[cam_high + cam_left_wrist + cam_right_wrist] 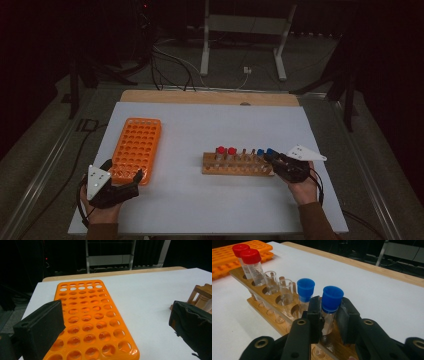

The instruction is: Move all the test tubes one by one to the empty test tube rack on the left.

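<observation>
A wooden tube rack (pixel 235 165) lies right of centre on the white table. It holds two red-capped tubes (pixel 249 258), two uncapped clear tubes (pixel 285 291) and two blue-capped tubes. My right gripper (pixel 330 308) is shut on the end blue-capped tube (pixel 332 296), pads on its clear body just under the cap; the tube stands upright in its hole. The other blue-capped tube (pixel 305 290) stands just beyond it. An orange plastic rack (pixel 135 147) with several empty holes lies at the left. My left gripper (pixel 117 322) stands open at that rack's near end, nothing between its jaws.
A wooden strip (pixel 210 97) borders the table's far edge. Beyond it are a white frame's legs (pixel 205 50) and cables on a dark floor. Bare white tabletop (pixel 190 130) lies between the two racks.
</observation>
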### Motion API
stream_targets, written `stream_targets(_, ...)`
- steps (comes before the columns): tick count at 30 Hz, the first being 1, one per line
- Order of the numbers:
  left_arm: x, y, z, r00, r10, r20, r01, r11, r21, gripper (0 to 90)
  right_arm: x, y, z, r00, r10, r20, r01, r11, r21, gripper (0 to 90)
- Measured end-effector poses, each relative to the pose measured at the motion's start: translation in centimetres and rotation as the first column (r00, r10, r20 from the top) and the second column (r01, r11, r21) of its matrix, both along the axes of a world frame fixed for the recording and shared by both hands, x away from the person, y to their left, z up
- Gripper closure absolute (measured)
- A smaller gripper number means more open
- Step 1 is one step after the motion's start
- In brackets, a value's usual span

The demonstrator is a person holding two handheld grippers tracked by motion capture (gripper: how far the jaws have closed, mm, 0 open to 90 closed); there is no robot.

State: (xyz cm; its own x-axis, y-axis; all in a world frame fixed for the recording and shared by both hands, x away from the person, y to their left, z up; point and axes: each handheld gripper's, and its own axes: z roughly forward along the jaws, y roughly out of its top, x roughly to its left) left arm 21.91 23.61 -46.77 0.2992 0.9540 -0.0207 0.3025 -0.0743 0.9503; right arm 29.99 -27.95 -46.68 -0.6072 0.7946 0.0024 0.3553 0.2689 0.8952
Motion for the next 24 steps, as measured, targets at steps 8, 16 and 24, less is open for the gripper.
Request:
stream_targets(8, 0.0, -0.1, 0.0, 1.0, -0.006, -0.001, 0.006, 1.0, 0.0, 0.5, -0.1, 0.0, 0.2, 1.0, 0.0, -0.005, 0.0, 1.0, -0.002, 76.2)
stream_targets(16, 0.2, -0.1, -0.1, 0.9998, -0.014, -0.012, 0.014, 0.9999, -0.005, 0.5, -0.6, -0.1, 2.1, 0.9997, -0.01, 0.023, 0.01, 0.9996, 0.026, 76.5)
stream_targets(24, 0.4, -0.1, -0.3, 0.999, -0.033, -0.029, 0.032, 0.9991, -0.027, 0.5, -1.0, -0.4, 4.0, 0.9985, 0.002, 0.054, -0.006, 0.9976, 0.069, 76.5)
